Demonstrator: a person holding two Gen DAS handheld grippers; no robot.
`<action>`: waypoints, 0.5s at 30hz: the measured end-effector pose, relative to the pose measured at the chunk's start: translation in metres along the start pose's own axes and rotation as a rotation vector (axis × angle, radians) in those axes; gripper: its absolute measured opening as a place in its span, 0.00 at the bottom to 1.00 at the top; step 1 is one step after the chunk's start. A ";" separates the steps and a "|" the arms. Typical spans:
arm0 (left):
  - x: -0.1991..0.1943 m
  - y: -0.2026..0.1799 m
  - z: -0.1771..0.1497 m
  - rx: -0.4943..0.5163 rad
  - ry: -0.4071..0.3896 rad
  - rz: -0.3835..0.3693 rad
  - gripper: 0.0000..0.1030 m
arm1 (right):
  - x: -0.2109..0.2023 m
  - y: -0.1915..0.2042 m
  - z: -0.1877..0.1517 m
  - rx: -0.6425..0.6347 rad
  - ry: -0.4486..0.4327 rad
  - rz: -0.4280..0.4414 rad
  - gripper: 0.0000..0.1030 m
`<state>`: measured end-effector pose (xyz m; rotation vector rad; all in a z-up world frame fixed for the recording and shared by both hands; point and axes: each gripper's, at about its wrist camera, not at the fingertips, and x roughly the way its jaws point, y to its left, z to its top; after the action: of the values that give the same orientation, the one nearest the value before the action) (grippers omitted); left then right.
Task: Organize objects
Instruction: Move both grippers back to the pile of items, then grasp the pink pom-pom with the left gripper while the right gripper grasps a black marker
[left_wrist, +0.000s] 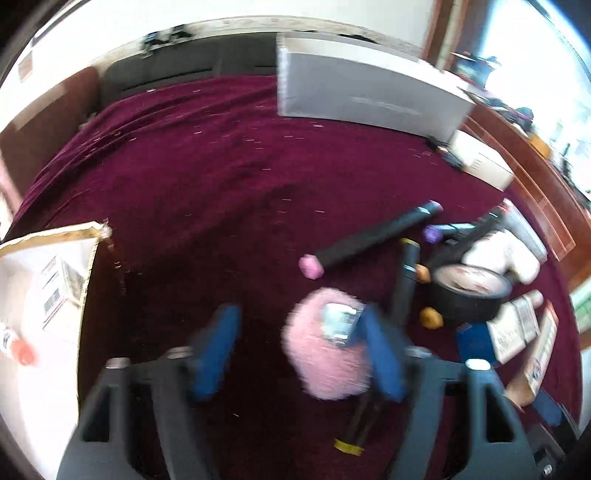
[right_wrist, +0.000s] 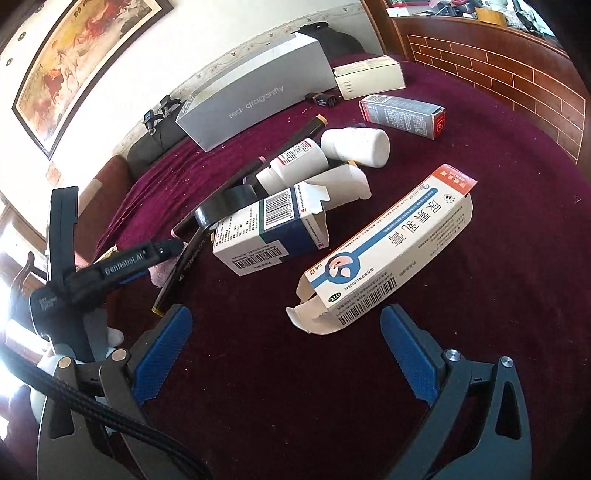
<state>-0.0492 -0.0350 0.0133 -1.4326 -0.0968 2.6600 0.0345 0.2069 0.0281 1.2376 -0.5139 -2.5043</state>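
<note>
Left gripper (left_wrist: 295, 347) hangs with jaws apart over the maroon worktop (left_wrist: 207, 177), pink fluffy thing (left_wrist: 321, 354) against its right finger; right gripper (right_wrist: 291, 354) gapes before the long carton (right_wrist: 388, 258).

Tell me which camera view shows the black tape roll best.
The left wrist view: the black tape roll shows its whole ring and pale inner core, though slightly blurred. The right wrist view shows only a dark arc of the roll, mostly hidden behind the barcoded medicine box.
</note>
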 end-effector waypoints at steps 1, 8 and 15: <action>-0.005 -0.002 0.000 -0.001 0.010 -0.033 0.26 | 0.000 0.000 0.000 -0.001 0.000 -0.002 1.00; -0.050 0.000 -0.013 0.008 -0.050 -0.105 0.25 | 0.001 0.004 -0.001 -0.020 0.001 -0.026 1.00; -0.099 0.038 -0.039 -0.090 -0.081 -0.229 0.25 | -0.005 0.033 0.001 -0.111 0.036 -0.056 0.96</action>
<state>0.0346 -0.0858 0.0701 -1.2530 -0.3698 2.5524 0.0400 0.1791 0.0465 1.2683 -0.3314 -2.5139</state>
